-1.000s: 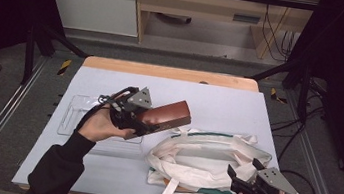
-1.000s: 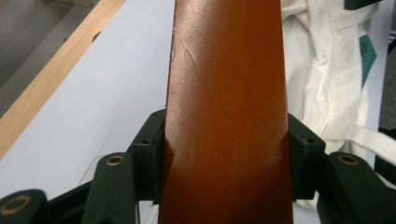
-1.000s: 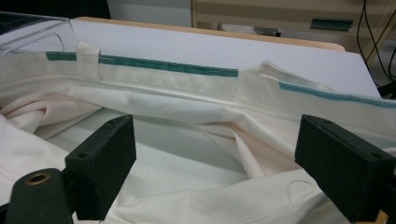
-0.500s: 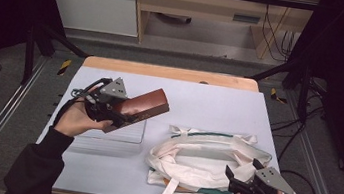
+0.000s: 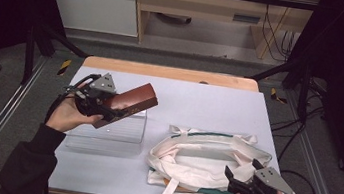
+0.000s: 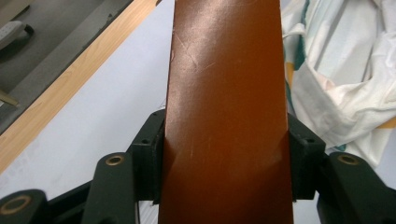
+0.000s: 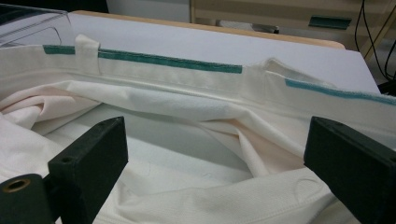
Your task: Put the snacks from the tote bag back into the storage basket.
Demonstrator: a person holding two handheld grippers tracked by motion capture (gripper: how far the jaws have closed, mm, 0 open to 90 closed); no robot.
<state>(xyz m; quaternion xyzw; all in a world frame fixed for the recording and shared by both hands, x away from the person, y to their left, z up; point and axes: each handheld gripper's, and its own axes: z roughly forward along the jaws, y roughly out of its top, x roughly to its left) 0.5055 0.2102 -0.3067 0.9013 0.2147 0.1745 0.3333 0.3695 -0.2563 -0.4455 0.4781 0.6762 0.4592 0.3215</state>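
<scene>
Brown box is pinched between the left gripper's fingers; right gripper spread wide, empty.

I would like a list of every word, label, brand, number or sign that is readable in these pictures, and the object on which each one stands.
None: no text can be read in any view.
Brown box in the left hand-held gripper: plain glossy face, only scratches.
White cloth bag with green trim: no print visible.
Clear plastic container: no label visible.
Grey drawer label under the far bench: too small and blurred to read.
</scene>
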